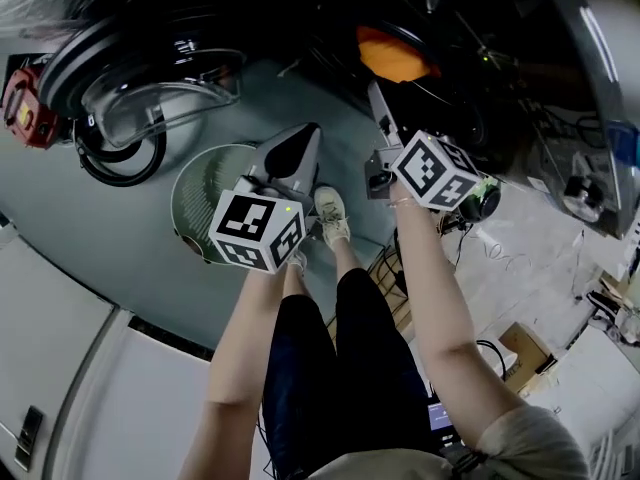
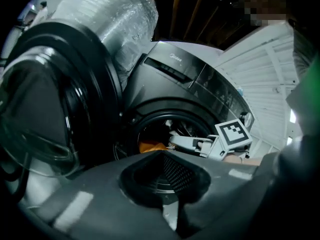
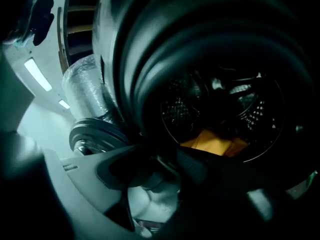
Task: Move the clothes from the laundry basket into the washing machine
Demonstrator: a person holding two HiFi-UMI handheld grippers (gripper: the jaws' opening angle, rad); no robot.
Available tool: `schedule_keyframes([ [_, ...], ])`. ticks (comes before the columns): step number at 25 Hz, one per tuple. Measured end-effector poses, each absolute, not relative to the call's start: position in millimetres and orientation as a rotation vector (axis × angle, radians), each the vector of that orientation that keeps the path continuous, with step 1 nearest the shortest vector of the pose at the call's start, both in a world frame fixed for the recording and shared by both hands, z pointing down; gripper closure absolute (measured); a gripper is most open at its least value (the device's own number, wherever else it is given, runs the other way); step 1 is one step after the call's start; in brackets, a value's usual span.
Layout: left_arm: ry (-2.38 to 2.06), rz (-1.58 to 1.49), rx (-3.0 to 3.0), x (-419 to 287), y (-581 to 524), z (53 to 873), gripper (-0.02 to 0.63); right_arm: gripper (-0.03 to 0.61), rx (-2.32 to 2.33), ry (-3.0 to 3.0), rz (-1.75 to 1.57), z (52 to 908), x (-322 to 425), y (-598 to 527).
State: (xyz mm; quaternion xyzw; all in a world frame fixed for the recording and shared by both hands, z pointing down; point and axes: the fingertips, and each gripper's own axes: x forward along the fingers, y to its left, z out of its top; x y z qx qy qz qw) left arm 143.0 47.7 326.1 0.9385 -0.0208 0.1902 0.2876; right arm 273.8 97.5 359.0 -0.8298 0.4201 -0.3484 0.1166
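Observation:
An orange garment (image 1: 392,56) lies inside the drum of the dark front-loading washing machine (image 2: 200,84); it also shows as the orange garment (image 2: 152,146) and the orange garment (image 3: 215,141). The machine's door (image 1: 130,88) stands swung open to the left. A round pale laundry basket (image 1: 200,193) sits on the floor and looks empty. My left gripper (image 1: 298,148) (image 2: 162,156) is shut on nothing, above the basket's right rim. My right gripper (image 1: 382,108) (image 3: 162,161) hangs just before the drum mouth, jaws apart with nothing between them; it appears as the right gripper (image 2: 187,141) too.
A silver foil duct (image 2: 115,14) rises behind the machine. A red device (image 1: 25,103) stands left of the door. The person's legs and shoe (image 1: 332,213) are between the grippers. Cables and a cardboard box (image 1: 525,353) lie on the floor at the right.

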Motion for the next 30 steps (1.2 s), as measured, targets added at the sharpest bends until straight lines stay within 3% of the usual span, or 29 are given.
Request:
schedule_keyframes([
  [4,-0.034,0.544,2.543,124,57,274,0.609,0.527,-2.401,1.396,-1.013,293,230,102],
  [5,-0.030,0.545,2.555,119,60,258,0.609,0.551,-2.383,1.445,-1.002,274,219,103],
  [20,-0.007,0.464,2.677,78,85,52,0.609,0.552,-2.068,1.959,-0.798,26,131,104],
  [30,-0.011,0.361,2.722,54,77,-17,0.609,0.554,-2.074,2.183,-0.695,-24,82,100],
])
